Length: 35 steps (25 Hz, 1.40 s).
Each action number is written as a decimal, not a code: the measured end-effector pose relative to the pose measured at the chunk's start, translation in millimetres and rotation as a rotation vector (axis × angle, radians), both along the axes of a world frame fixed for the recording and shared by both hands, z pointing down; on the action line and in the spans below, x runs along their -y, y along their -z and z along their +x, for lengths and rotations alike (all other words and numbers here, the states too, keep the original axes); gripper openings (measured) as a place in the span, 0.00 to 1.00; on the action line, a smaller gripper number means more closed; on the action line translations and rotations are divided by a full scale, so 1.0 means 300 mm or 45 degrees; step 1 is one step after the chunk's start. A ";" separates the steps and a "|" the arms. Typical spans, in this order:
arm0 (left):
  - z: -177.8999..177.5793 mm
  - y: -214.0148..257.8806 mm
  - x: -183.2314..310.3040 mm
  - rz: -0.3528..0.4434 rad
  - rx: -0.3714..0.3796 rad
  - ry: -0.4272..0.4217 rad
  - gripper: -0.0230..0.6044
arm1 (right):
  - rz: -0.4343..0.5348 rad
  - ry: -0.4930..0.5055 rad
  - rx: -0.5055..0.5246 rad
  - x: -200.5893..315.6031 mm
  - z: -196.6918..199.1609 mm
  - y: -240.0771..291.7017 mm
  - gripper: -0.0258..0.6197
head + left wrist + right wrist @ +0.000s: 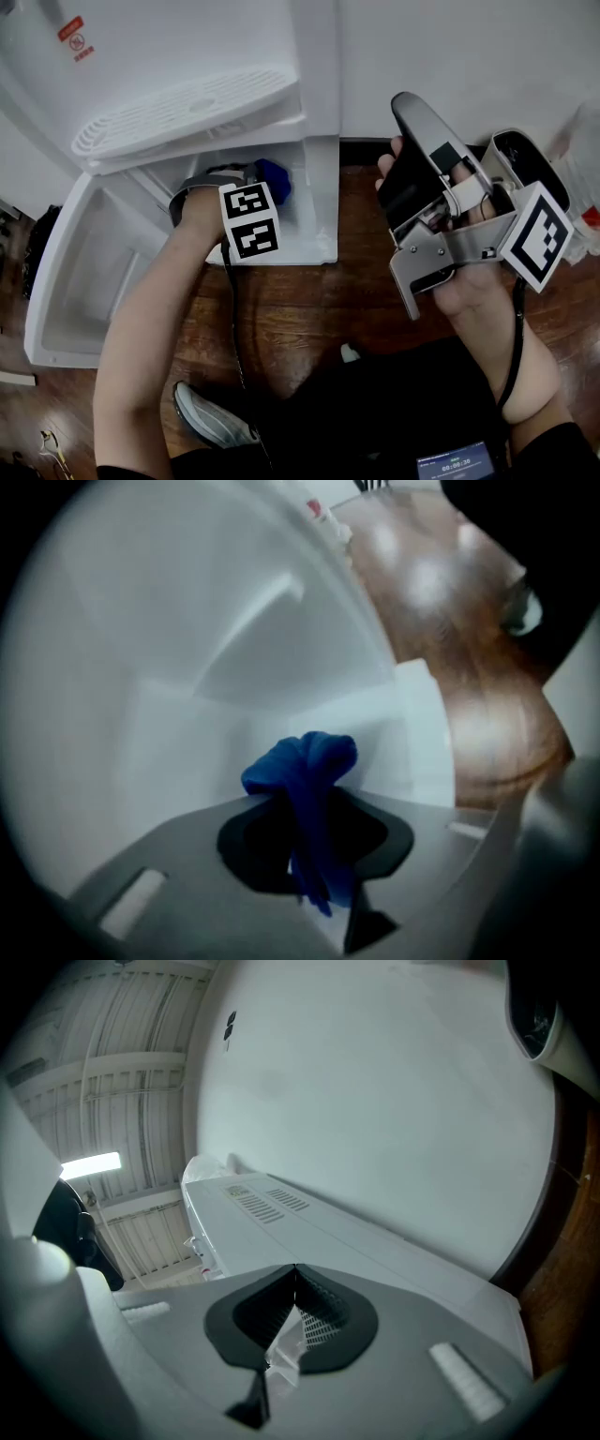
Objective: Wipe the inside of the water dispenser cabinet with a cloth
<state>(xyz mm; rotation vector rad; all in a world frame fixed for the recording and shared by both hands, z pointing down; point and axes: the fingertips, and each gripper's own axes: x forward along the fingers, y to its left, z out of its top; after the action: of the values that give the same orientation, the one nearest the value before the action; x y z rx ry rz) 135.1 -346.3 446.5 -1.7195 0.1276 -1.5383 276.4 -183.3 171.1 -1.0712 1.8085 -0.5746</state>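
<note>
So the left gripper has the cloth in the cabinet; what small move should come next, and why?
Probably push the blue cloth onto the white inner wall of the cabinet and sweep sideways: the left gripper is shut on the bunched cloth, which is inside the open cabinet, and contact with the wall isn't evident.

Neither the red sticker [75, 40] on the water dispenser [187, 56] nor the small screen [456, 463] can be read.

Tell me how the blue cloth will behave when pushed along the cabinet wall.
Probably floppy: the blue cloth bunches and droops from the left gripper. Likely light, since one pinch carries it. On the smooth white cabinet wall it may crumple rather than push stiffly.
</note>
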 end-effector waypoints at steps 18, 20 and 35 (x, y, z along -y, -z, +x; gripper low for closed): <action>-0.213 -0.148 -0.211 -0.167 0.192 -0.056 0.17 | -0.029 0.003 -0.083 0.000 -0.013 -0.002 0.05; -0.233 -0.140 -0.278 -0.266 0.146 -0.030 0.17 | -0.031 -0.015 -0.100 -0.002 -0.010 -0.001 0.05; -0.447 0.751 -0.839 -0.993 -1.591 0.069 0.17 | 0.399 0.606 -1.039 -0.204 -0.609 0.018 0.19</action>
<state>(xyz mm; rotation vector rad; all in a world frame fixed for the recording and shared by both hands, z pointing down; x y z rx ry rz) 1.0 -94.6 221.1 -3.0960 0.2109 -0.2836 93.8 -122.1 165.7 -0.6876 2.7942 -0.0877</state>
